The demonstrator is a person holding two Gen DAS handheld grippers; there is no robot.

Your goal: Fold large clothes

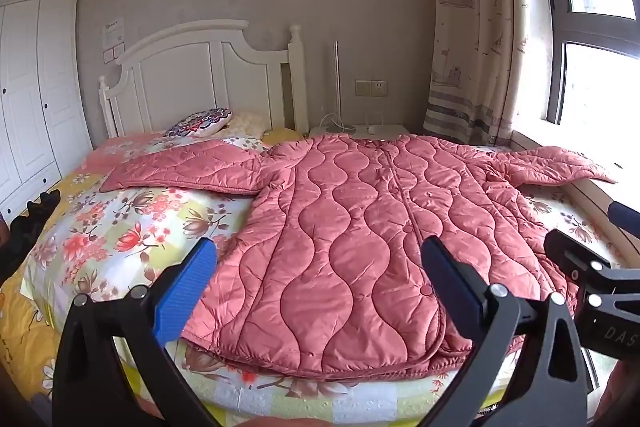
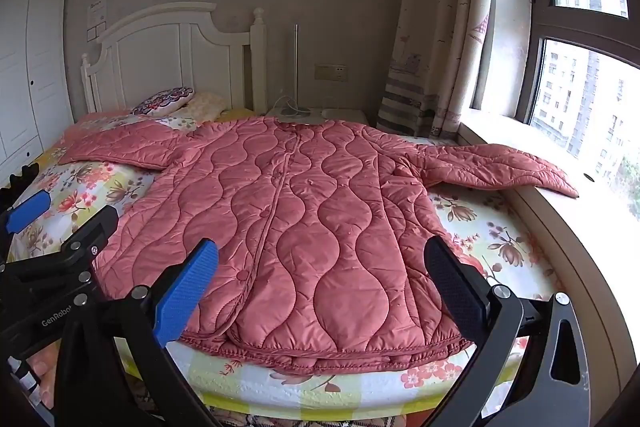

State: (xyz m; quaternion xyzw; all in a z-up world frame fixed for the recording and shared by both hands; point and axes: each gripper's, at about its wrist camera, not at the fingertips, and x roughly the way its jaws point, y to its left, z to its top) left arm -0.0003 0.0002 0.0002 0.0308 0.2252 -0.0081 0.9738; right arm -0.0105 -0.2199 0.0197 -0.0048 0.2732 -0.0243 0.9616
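Note:
A large pink quilted jacket [image 1: 360, 219] lies flat and spread out on the floral bed [image 1: 120, 227], front up, hem toward me. Its left sleeve [image 1: 184, 167] stretches left over the bedding. Its right sleeve [image 2: 500, 167] reaches onto the window sill. My left gripper [image 1: 320, 283] is open and empty, hovering over the hem's left half. My right gripper [image 2: 324, 283] is open and empty, over the hem's right half [image 2: 340, 307]. The left gripper's body also shows at the left of the right wrist view [image 2: 60, 267].
A white headboard [image 1: 200, 75] and pillows [image 1: 200, 123] stand at the far end. A white wardrobe [image 1: 32, 87] is on the left. A bedside table [image 2: 320, 115], curtain [image 2: 440, 27] and window sill [image 2: 560, 155] lie on the right.

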